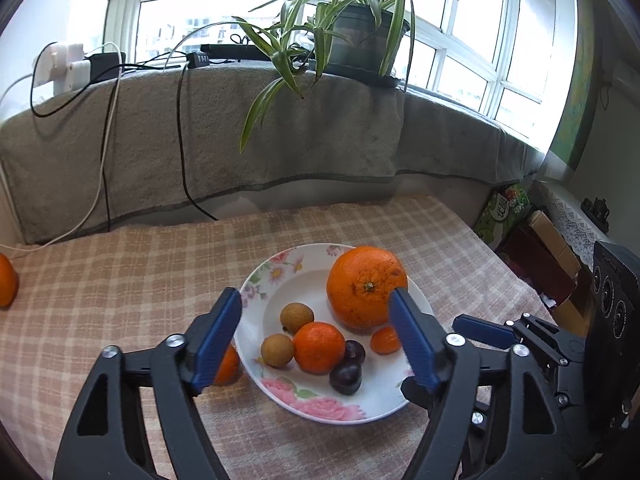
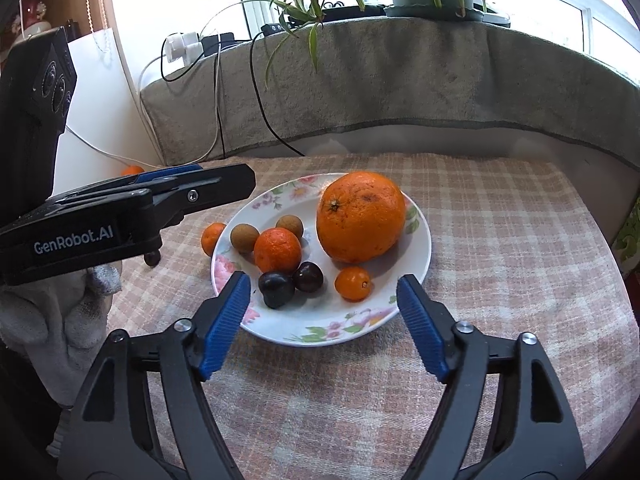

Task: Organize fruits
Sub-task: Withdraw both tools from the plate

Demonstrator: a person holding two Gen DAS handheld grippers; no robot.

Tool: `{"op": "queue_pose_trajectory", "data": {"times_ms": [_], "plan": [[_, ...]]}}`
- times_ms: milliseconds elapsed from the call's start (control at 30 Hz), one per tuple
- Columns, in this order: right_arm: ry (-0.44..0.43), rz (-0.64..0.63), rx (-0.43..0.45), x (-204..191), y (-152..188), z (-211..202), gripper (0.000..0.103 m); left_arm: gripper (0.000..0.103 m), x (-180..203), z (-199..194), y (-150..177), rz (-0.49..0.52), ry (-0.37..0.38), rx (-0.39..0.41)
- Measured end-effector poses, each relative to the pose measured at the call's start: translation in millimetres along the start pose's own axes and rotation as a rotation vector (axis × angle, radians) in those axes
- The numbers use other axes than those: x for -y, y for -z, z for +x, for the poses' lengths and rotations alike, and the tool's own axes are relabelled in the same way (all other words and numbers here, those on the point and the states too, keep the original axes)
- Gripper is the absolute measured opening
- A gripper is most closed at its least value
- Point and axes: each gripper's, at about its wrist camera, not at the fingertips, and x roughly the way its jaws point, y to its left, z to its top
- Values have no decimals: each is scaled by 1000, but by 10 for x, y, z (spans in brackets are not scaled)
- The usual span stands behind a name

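Observation:
A white floral plate (image 1: 360, 408) (image 2: 320, 328) holds a big orange (image 1: 366, 286) (image 2: 360, 216), a mandarin (image 1: 319, 347) (image 2: 277, 250), two brown longans (image 1: 296, 318) (image 2: 244, 237), two dark plums (image 1: 346, 378) (image 2: 276, 289) and a kumquat (image 1: 385, 340) (image 2: 353, 283). A small mandarin (image 1: 226, 368) (image 2: 212, 238) lies on the cloth by the plate's left rim. My left gripper (image 1: 316, 316) is open above the plate. My right gripper (image 2: 323, 290) is open at the plate's near edge.
Another orange (image 1: 6, 280) (image 2: 132, 170) lies at the table's far left. A dark small fruit (image 2: 153, 258) sits under the left gripper. A towel-covered sill (image 1: 240, 140) with a potted plant (image 1: 360, 36) and cables stands behind. Boxes (image 1: 552, 248) are at the right.

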Motion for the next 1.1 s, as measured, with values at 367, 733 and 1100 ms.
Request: {"op": "queue_pose_trajectory", "data": {"times_ms": [367, 733, 1100], "plan": [[-12, -3, 1, -56, 18, -3, 88, 81, 10, -51, -2, -1, -26, -3], [0, 24, 66, -40, -6, -94, 88, 81, -49, -188, 2, -11, -40, 18], [-57, 61, 85, -109, -104, -78, 99, 81, -228, -393, -1, -33, -70, 56]]}}
